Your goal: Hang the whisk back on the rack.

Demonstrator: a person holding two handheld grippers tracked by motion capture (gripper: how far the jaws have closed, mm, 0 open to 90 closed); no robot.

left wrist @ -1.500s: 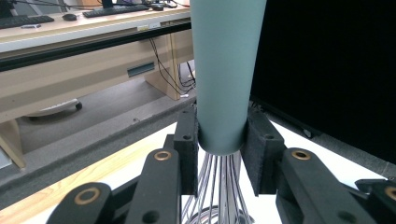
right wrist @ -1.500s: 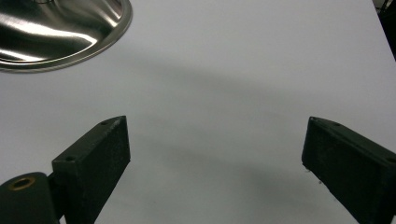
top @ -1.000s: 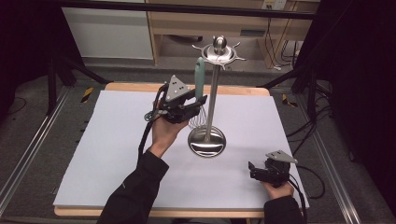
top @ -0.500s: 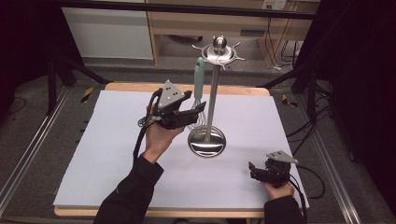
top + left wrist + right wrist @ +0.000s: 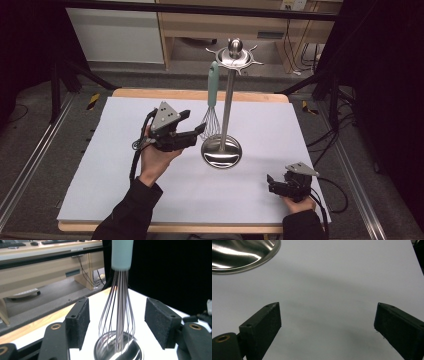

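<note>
While the whisk (image 5: 119,312) hangs from the stand (image 5: 227,107), both hand-held grippers, left (image 5: 196,131) and right (image 5: 270,183), gape apart, empty

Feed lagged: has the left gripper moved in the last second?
Yes. The left gripper has drawn back from the tall steel utensil stand, toward the person.

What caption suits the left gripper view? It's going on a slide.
Open left gripper faces a hanging whisk, teal handle above, wires over the stand's steel base.
</note>
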